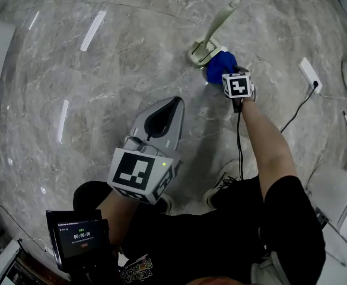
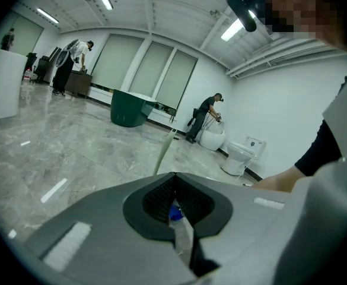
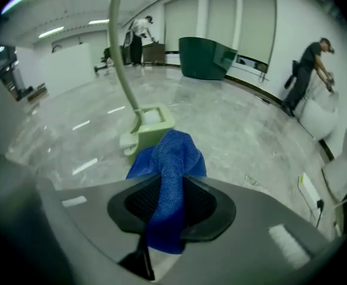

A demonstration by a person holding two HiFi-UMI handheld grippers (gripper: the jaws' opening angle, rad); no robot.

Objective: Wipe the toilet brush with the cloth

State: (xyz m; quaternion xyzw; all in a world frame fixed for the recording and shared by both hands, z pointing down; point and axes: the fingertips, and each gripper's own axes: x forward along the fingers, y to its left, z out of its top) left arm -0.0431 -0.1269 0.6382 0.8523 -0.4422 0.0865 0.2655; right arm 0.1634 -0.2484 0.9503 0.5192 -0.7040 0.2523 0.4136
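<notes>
A pale green toilet brush [image 1: 219, 25] stands in its square holder [image 1: 201, 53] on the marble floor, handle leaning up to the right. My right gripper [image 1: 225, 70] hangs just beside the holder, shut on a blue cloth [image 1: 220, 66]. In the right gripper view the cloth [image 3: 168, 183] bunches between the jaws, with the holder [image 3: 151, 126] and handle [image 3: 120, 46] right behind it. My left gripper [image 1: 168, 110] stays nearer me, jaws nearly together with nothing between them; through its gap a speck of the blue cloth [image 2: 174, 214] and the brush handle [image 2: 164, 150] show.
A white power strip [image 1: 309, 71] with a black cable [image 1: 298, 110] lies on the floor at right. White toilets [image 2: 239, 153] line the far wall, near a green tub [image 3: 207, 57]. People work in the background. A small screen [image 1: 80, 238] hangs at my lower left.
</notes>
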